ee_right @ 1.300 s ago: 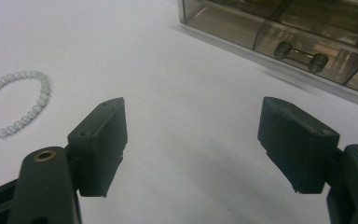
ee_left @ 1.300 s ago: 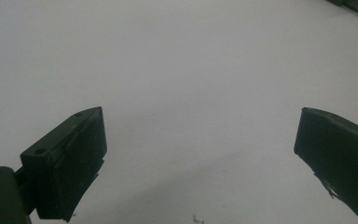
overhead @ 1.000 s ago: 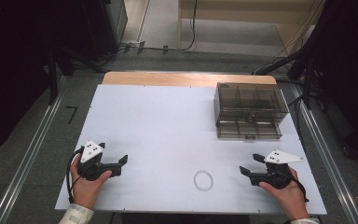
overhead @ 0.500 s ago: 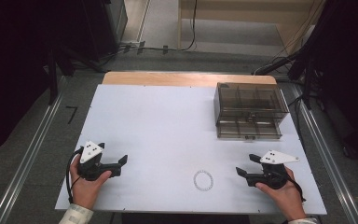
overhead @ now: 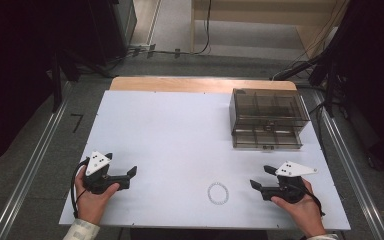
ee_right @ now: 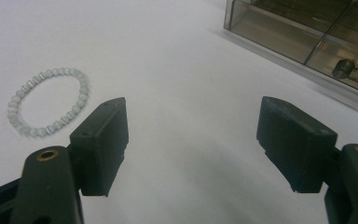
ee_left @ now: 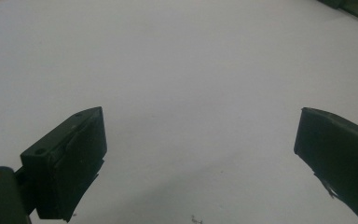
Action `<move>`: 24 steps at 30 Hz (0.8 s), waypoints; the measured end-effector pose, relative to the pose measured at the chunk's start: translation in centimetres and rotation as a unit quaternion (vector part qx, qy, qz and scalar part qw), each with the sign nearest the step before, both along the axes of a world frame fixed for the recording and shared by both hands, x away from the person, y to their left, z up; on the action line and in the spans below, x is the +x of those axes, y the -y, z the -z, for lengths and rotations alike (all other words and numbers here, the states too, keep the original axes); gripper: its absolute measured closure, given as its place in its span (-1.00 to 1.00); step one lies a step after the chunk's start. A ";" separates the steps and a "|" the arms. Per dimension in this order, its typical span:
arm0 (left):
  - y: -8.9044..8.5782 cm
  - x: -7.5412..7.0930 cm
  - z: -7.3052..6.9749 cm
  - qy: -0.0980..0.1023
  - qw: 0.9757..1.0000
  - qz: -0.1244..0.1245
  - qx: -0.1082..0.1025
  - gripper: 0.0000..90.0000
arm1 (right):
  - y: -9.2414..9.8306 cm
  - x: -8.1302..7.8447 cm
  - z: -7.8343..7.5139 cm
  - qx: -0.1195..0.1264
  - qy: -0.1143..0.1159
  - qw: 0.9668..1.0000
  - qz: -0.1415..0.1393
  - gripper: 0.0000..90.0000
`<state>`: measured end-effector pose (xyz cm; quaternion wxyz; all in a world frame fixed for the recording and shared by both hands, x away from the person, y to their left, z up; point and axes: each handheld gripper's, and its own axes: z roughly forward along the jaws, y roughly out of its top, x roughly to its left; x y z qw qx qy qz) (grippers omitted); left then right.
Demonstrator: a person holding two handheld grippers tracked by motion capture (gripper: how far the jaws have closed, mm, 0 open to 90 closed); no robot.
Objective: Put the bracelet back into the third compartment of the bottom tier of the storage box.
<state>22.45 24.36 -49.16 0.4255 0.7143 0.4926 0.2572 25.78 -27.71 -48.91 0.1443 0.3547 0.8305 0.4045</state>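
Observation:
A pale beaded bracelet (overhead: pixel 218 193) lies flat on the white table near its front edge; in the right gripper view the bracelet (ee_right: pixel 46 101) sits to the left of the jaws. My right gripper (overhead: pixel 262 178) is open, held a short way right of the bracelet and pointing toward it, with nothing between its jaws (ee_right: pixel 193 140). At the front left my left gripper (overhead: pixel 131 175) is open over bare table (ee_left: pixel 200 140). A smoky clear drawer box (overhead: pixel 268 119) stands at the back right, its knob (ee_right: pixel 343 68) facing the front.
The white table top (overhead: pixel 170 130) has a wooden strip (overhead: pixel 200 84) along its far edge. Metal rails (overhead: pixel 30 170) run along both sides on the floor. Cables and dark stands lie beyond the table's far side.
My right gripper has slid left along the front edge, closer to the bracelet. The left gripper has stayed in place.

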 end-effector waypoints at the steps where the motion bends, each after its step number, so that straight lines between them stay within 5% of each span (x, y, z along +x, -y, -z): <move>1: 0.0 0.0 0.0 0.000 1.000 0.000 0.000 -0.94 | -0.1 0.0 0.0 0.003 -0.001 1.000 0.000 -0.48; 24: 0.2 0.0 0.1 0.000 1.000 0.006 0.003 -0.94 | -1.5 -0.4 -0.2 0.009 -0.003 1.000 -0.017 -0.37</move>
